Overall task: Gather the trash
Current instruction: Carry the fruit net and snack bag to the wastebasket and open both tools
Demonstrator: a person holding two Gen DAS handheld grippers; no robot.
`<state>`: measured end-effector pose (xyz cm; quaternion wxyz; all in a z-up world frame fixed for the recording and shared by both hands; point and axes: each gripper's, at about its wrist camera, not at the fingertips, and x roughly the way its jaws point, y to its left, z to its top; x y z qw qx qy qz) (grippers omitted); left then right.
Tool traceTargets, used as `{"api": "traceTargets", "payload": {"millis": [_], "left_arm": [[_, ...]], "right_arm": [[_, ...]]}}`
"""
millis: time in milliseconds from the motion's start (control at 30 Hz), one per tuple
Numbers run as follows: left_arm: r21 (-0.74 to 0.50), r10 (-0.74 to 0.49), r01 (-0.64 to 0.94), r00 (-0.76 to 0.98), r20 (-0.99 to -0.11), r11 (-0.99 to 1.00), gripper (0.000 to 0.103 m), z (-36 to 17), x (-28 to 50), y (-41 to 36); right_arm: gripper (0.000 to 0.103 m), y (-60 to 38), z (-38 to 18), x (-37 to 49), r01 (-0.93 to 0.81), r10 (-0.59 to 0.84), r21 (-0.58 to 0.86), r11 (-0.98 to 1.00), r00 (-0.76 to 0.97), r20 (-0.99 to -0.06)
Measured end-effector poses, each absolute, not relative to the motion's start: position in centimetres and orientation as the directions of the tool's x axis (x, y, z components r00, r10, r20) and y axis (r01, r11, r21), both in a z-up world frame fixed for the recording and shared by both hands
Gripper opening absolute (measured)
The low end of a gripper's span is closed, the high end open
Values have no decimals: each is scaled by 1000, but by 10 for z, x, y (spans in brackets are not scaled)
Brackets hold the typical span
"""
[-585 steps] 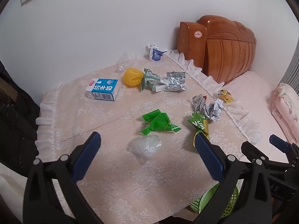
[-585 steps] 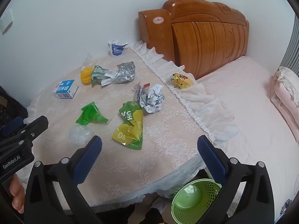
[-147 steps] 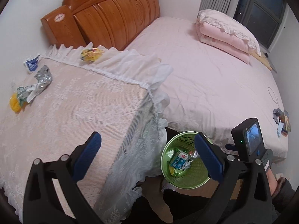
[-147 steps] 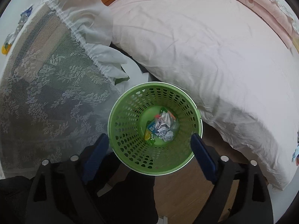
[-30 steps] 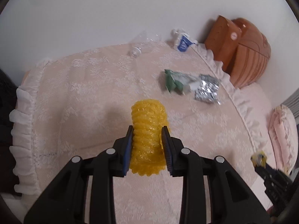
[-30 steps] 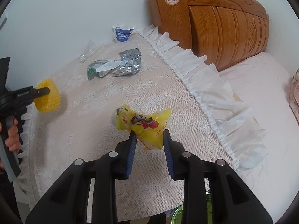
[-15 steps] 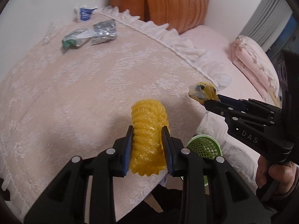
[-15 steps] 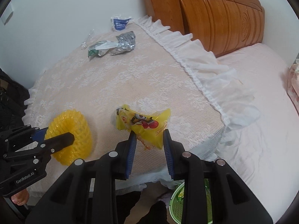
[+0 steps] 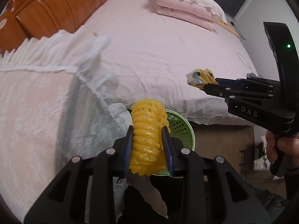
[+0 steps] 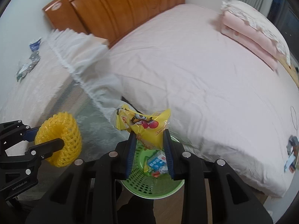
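**Two light pieces held over the basket**

Left wrist view: the left gripper is clamped on a yellow foam net sleeve, pads pressing its two sides at mid-length so the mesh bulges above them. Behind it, toward 1 o'clock, shows the rim of the green basket. At 2 o'clock the right gripper pinches a yellow snack wrapper, in the air above the pink bed. The sleeve looks very light, soft and springy; a squeeze across its ribbed middle should hold, though it will likely deform rather than resist.

Right wrist view: the right gripper is closed on the wrapper by its lower end, the printed part flaring out above the pads. The basket lies directly below at 6 o'clock, with a milk carton and other scraps inside. The left gripper holds the sleeve at 9 o'clock, beside the lace cloth. The wrapper is thin, crinkly and probably slick, best taken by a gathered fold.
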<state>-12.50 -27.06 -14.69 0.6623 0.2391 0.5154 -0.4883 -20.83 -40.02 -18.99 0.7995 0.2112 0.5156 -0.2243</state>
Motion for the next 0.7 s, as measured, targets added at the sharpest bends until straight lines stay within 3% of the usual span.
{"api": "traceTargets", "payload": {"millis": [267,700], "left_arm": [[-175,-338,933,-63,-939,313,30,-171,-168,-321],[-150,-245,945,-78,-966,290,31,-209,-189,-346]], "right_arm": [[30,-444,-206,-264,658,-164,107,746,337,-927],[30,-461,-219,-282,665,-144,130,736,341,-929]]}}
